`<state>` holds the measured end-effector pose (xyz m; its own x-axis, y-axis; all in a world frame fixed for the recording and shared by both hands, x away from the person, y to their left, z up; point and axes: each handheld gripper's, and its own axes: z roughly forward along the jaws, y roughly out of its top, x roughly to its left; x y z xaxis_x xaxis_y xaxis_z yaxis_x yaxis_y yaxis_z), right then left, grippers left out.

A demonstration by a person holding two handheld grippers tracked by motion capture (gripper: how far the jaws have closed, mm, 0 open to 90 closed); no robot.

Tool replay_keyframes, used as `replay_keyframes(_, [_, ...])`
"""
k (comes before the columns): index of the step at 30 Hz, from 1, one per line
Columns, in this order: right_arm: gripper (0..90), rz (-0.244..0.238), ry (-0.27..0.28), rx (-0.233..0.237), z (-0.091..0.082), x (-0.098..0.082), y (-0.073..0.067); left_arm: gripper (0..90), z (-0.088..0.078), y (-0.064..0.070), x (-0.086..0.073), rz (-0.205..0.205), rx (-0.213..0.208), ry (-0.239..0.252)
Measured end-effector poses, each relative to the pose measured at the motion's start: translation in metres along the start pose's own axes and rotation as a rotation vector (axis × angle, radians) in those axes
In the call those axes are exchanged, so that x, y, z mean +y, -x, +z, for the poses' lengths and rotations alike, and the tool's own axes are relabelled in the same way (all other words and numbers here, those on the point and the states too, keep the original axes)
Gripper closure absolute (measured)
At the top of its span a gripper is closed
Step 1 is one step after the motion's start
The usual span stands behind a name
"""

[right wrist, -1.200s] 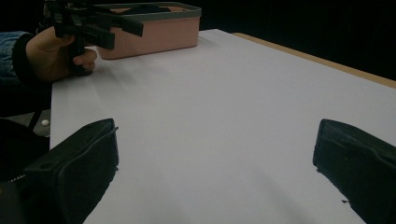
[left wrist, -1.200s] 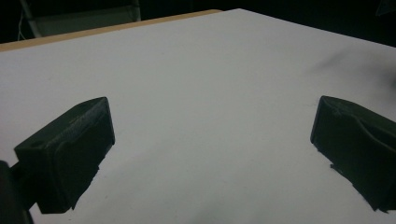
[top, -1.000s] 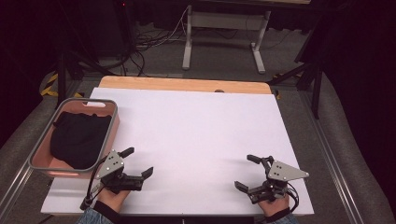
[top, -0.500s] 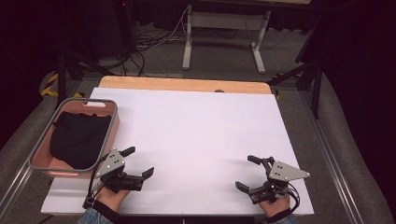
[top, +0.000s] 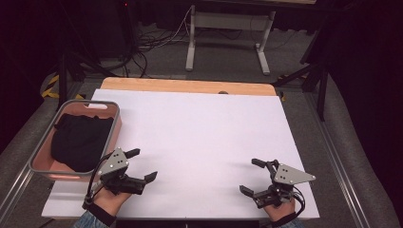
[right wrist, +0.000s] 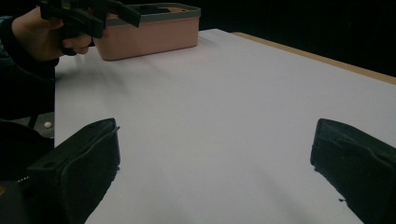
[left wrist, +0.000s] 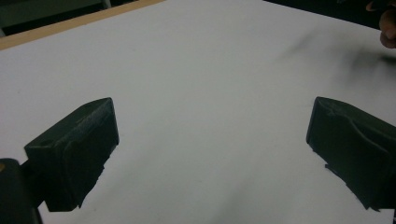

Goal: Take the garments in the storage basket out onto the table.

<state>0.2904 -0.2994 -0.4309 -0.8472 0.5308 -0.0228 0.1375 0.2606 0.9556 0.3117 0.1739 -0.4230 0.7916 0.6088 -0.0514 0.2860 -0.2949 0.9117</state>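
Note:
My left gripper (top: 141, 165) rests low over the white table sheet (top: 199, 137) near the front left, jaws spread wide with nothing between them. In the left gripper view its two black fingers (left wrist: 74, 151) frame bare white sheet. My right gripper (top: 252, 176) sits at the front right, also open and holding nothing; its fingers (right wrist: 77, 163) stand far apart in the right gripper view. A pink bin with a grey rim (top: 110, 105) stands at the left edge, holding a black cloth (top: 78, 140). The bin (right wrist: 154, 30) appears beyond the left hand's gripper (right wrist: 88, 16) in the right gripper view.
A strip of wooden tabletop (top: 190, 86) runs along the far edge of the sheet. Beyond it are a metal stand (top: 228, 28) and cables on a dark floor. Grey padded rails (top: 342, 142) flank the table.

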Motion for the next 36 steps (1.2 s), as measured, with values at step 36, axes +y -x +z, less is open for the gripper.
replay_keyframes(36, [1.3,0.004,0.006,0.01,0.001,0.001,0.001,1.5,-0.04,-0.035,0.058,0.05,0.042,-0.075])
